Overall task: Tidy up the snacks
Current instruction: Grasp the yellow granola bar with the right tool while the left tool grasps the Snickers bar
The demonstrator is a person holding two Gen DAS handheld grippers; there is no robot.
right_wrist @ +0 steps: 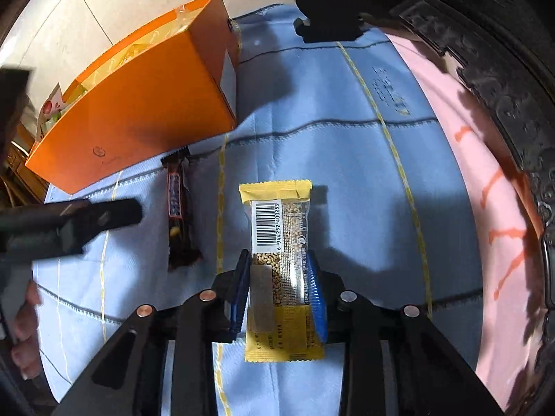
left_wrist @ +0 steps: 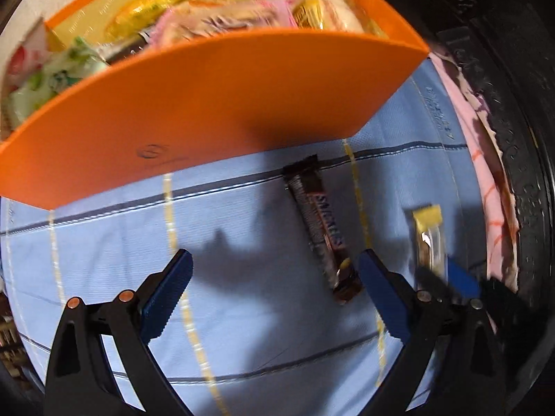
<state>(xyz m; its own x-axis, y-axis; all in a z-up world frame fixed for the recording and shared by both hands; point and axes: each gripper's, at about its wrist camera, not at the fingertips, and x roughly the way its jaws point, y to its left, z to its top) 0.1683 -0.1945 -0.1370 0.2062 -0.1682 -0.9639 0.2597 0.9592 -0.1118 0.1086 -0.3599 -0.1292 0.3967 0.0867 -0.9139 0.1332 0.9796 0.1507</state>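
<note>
My right gripper clamps the grain bar, next lifting it far-left into the orange box, while my left gripper gapes wide near 1 Snickers bar.

A blue striped cloth lies beside a pink cloth and dark carved wood.

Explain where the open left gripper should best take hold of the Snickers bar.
Probably across the middle of the Snickers bar, from above, with the left gripper closing on its long edges: it lies flat on the blue cloth, long and narrow, apart from the orange box.
</note>
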